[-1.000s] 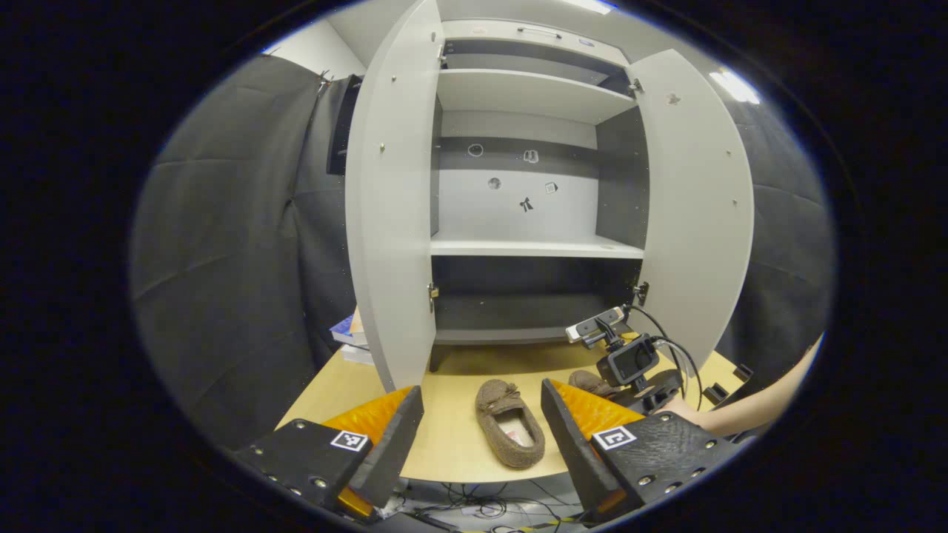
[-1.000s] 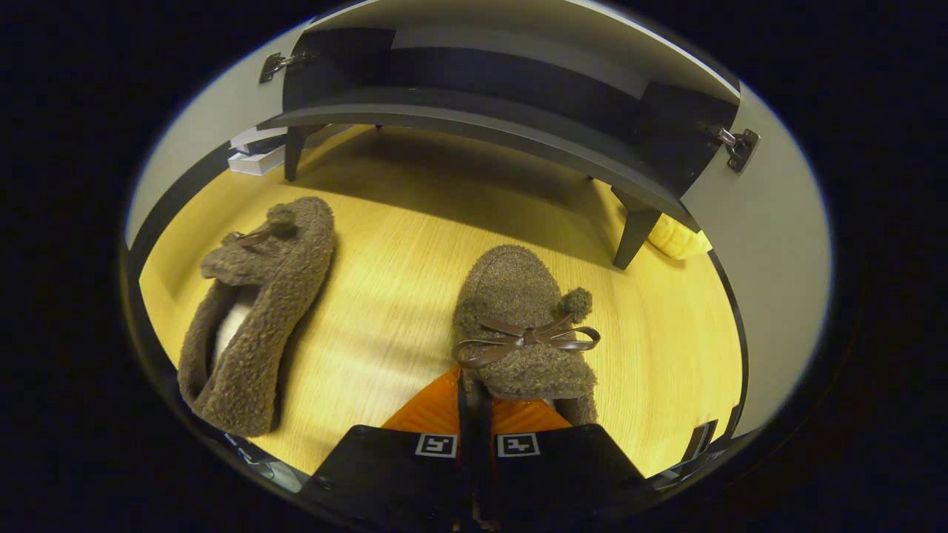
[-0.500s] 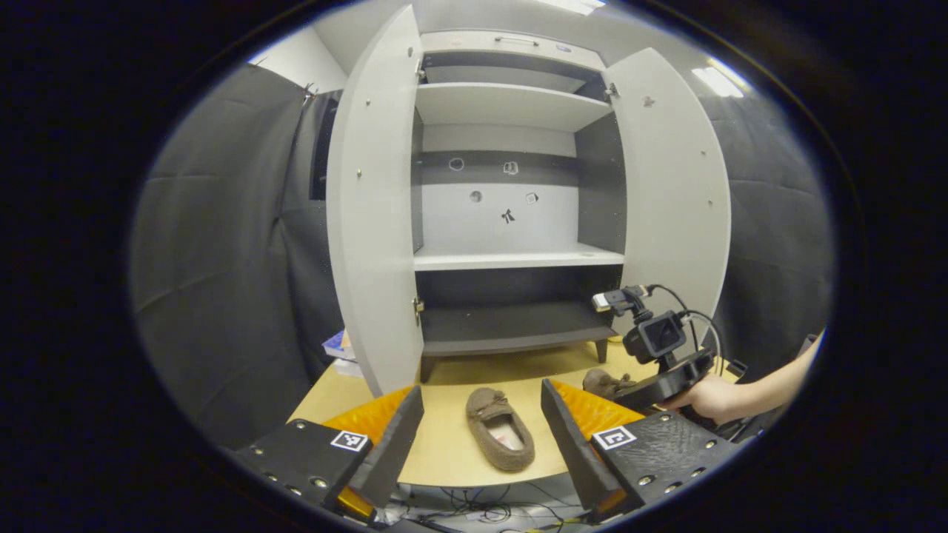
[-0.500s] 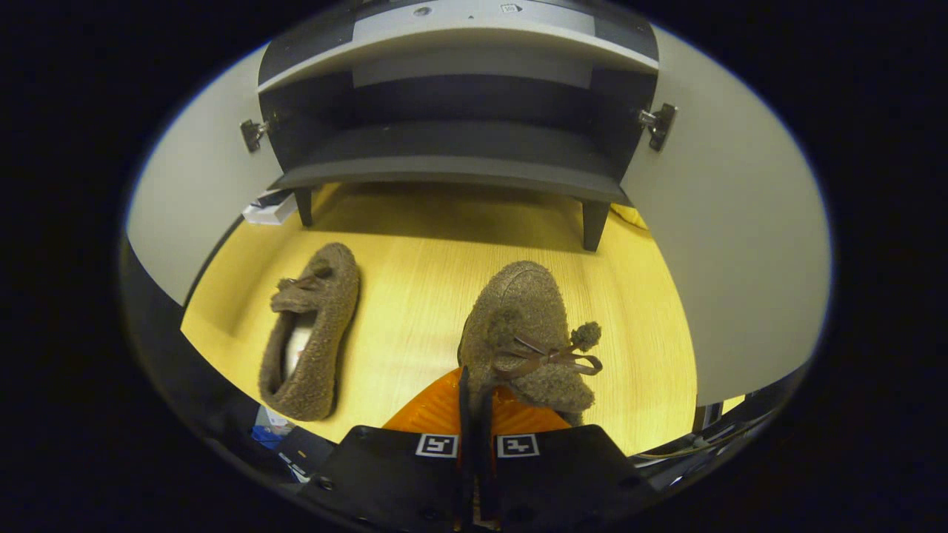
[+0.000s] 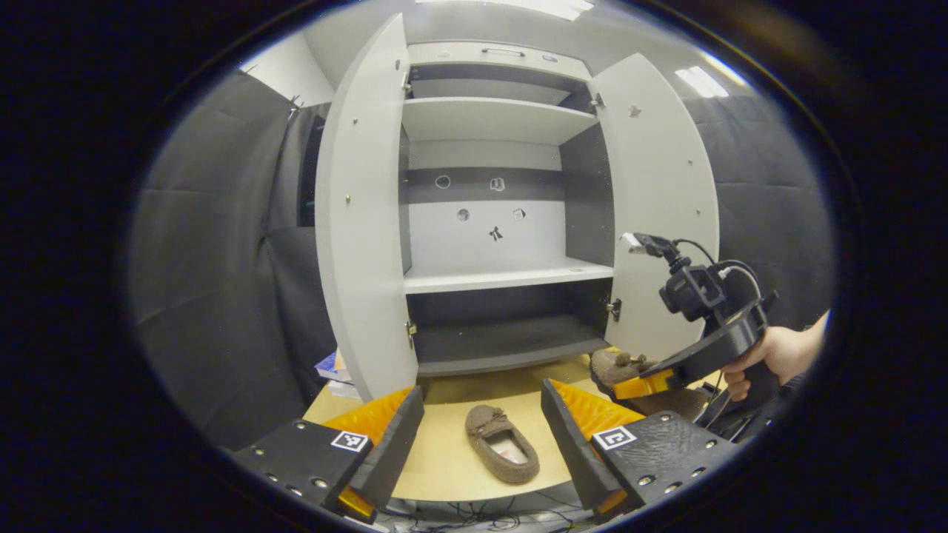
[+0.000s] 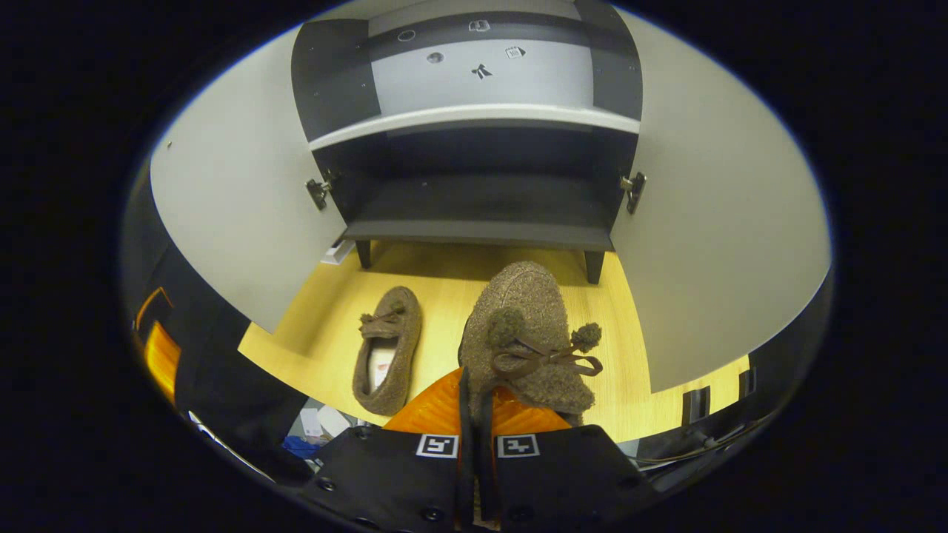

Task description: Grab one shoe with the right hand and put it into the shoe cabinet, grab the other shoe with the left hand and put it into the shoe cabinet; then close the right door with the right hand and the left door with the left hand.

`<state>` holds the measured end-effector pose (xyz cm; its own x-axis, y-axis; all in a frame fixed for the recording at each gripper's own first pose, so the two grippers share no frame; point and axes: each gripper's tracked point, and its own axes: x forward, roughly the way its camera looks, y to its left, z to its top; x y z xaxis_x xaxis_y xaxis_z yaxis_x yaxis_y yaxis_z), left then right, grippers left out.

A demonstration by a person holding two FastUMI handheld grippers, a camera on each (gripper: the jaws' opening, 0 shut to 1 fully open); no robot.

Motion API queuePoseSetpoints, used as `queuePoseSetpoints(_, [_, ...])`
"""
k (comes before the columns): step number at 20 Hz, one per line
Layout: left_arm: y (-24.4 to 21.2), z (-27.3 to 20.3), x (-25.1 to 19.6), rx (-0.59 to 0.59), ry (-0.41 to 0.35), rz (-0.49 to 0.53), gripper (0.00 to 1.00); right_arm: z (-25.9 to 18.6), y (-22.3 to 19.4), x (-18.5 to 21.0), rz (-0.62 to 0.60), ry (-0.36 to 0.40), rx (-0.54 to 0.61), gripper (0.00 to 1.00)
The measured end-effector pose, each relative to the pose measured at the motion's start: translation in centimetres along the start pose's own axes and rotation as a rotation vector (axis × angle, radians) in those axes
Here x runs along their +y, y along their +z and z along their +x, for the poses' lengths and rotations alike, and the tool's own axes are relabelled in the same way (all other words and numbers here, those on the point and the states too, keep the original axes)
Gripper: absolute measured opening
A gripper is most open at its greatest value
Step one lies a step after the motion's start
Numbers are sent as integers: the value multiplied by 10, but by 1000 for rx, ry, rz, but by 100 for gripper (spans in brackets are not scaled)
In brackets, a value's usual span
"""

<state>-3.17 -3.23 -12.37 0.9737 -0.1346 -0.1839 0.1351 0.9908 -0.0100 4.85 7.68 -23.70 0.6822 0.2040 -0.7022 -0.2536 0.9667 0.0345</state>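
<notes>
Right gripper (image 6: pixel 474 403) clamps slipper (image 6: pixel 522 337); left gripper (image 5: pixel 481 426) gapes.

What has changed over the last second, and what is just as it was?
The right gripper, shut on one fuzzy brown slipper throughout, has lifted it off the light wooden tabletop and now holds it up in front of the open grey shoe cabinet. The left gripper stays open and empty, the second brown slipper still lies on the tabletop, and both cabinet doors remain open.
</notes>
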Motion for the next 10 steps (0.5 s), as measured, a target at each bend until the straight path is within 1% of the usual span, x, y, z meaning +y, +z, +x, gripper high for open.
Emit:
queuePoseSetpoints(1, [0,4,0,-1,-13,-20,97,-11,10,4,4,8,-23,1])
queuePoseSetpoints(2, [2,7,-2,-7,-33,-37,100,-20,23,8,4,12,-47,5])
queuePoseSetpoints(5, [11,13,-10,-38,-67,-54,100,-39,52,15,-13,15,-118,5])
queuePoseSetpoints(10, [12,21,-22,-29,-94,-88,100,-50,104,21,-5,31,-221,5])
